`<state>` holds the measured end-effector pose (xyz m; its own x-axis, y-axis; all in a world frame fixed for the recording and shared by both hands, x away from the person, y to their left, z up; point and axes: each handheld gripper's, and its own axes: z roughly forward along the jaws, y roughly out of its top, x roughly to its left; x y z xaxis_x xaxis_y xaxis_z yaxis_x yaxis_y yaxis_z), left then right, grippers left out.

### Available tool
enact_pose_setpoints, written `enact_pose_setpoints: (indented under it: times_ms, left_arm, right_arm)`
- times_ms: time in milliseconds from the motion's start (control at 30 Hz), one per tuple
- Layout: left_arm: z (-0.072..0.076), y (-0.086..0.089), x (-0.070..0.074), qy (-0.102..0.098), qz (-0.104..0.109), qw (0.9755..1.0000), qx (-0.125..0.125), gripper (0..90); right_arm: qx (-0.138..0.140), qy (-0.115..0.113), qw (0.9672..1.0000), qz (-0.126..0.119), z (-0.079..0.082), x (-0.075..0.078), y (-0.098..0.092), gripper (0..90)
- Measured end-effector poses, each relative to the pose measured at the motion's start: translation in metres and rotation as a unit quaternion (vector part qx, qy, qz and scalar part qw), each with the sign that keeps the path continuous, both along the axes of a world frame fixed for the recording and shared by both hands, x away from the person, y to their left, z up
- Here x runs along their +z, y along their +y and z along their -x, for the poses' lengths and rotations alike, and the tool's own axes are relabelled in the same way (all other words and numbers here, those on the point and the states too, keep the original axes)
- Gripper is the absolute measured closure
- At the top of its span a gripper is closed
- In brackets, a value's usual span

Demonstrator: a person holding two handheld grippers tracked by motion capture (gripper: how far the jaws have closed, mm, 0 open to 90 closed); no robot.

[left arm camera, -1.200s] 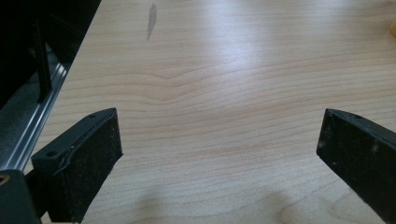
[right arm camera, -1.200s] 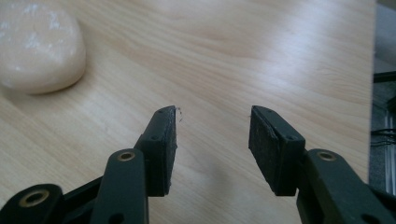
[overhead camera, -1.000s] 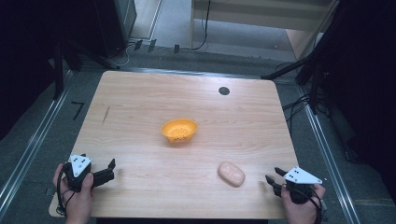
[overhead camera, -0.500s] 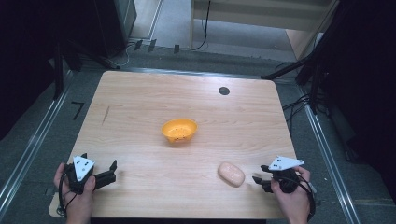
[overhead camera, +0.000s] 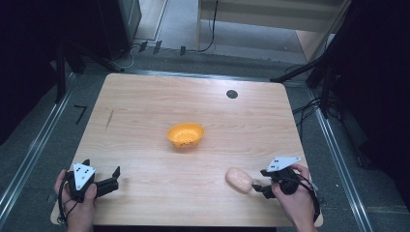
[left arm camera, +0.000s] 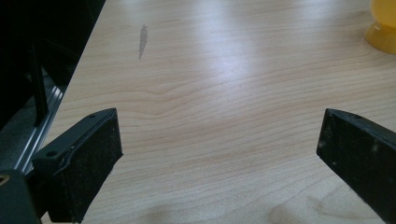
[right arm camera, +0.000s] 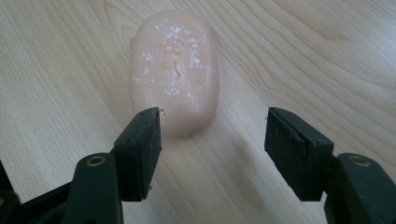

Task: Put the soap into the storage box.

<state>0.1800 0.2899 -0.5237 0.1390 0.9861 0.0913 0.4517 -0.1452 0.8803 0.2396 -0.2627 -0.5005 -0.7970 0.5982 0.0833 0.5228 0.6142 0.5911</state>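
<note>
Counter (overhead camera: 145, 111): pale wood grain, dark round grommet (overhead camera: 232, 94), grey floor around. Orange bowl (overhead camera: 185, 135) central. Pink soap bar (overhead camera: 239, 180) near front edge, just before right tongs (overhead camera: 258, 182), freshly part-opened, empty. Left tongs (overhead camera: 115, 175) wide, empty.

No text, label, brand or number could be read; the soap (right arm camera: 175, 70) bore an embossed mark at its centre, too faint to make out.

Light wooden table (overhead camera: 145, 111) with a round black grommet (overhead camera: 232, 94) at upper right, grey floor (overhead camera: 179, 29) beyond at top, black cables (overhead camera: 208, 46) trailing there, metal rails (overhead camera: 29, 159) flanked both sides, dark surroundings.
</note>
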Motion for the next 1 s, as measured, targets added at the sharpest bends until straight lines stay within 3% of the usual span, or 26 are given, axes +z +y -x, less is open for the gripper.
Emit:
enact_pose_setpoints:
  times_ms: [233, 467, 800, 1000]
  left_arm:
    - [0.001, -0.002, 0.000, -0.005, -0.008, 1.0000, -0.003, 0.4]
    - [0.002, 0.000, 0.000, -0.010, -0.001, 1.0000, -0.001, 0.4]
    - [0.003, -0.001, 0.000, -0.013, -0.002, 0.9999, 0.000, 0.4]
    - [0.003, -0.001, 0.000, -0.014, -0.006, 0.9999, 0.000, 0.4]
  right_arm:
    - [0.012, 0.017, 0.9998, 0.004, -0.006, 0.001, 0.013, 35.5]
    - [0.014, 0.027, 0.9995, 0.007, -0.009, 0.003, 0.025, 30.5]
    - [0.021, 0.054, 0.9979, 0.028, -0.014, -0.002, 0.045, 31.1]
    - [0.020, 0.055, 0.9973, 0.044, -0.015, -0.004, 0.050, 30.3]
